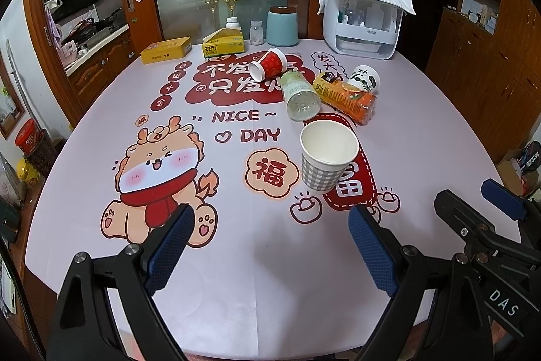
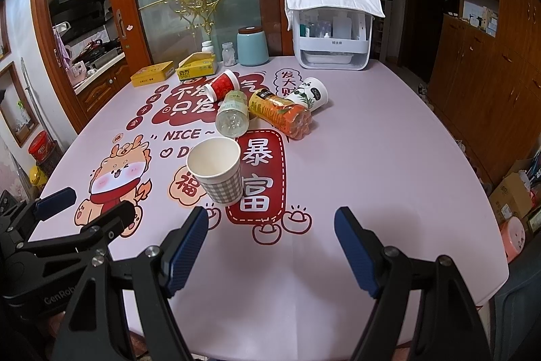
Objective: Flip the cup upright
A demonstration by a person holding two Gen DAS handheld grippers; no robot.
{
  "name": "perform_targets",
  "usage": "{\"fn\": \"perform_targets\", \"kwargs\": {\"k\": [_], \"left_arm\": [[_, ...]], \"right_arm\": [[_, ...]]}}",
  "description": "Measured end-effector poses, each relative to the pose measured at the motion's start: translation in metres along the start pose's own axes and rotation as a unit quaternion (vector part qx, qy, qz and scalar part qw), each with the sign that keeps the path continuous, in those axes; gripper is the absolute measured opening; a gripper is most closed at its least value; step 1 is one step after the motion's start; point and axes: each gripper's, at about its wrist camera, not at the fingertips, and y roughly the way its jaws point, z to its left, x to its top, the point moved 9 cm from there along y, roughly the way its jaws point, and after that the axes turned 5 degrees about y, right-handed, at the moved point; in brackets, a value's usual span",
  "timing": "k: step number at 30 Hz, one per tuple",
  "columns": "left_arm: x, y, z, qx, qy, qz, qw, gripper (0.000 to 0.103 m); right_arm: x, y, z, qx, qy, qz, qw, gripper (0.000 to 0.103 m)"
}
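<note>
Currently upright: checked cup (image 1: pixel 326 158); red cup (image 1: pixel 268 65) on its side at 12 o'clock.
Next, reach with left gripper (image 1: pixel 270 246) or right gripper (image 2: pixel 270 246), both wide and empty; pinch mid-wall, rotate base down.

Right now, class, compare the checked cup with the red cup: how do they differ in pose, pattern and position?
The checked cup stands upright with its mouth up; the red cup lies on its side. The checked cup has a grey check pattern; the red cup is red with a white rim. The checked cup stands apart, nearer the grippers; the red cup lies farther back beside the bottles. Both look like paper cups.
</note>
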Motion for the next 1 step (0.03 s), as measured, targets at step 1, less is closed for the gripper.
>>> {"fn": "perform_targets", "kwargs": {"k": [1], "left_arm": [[-0.0016, -0.0005, 0.0013, 0.000, 0.000, 0.000, 1.0000, 0.091]], "right_arm": [[-0.0001, 0.0001, 0.0003, 0.000, 0.000, 0.000, 1.000, 0.077]]}}
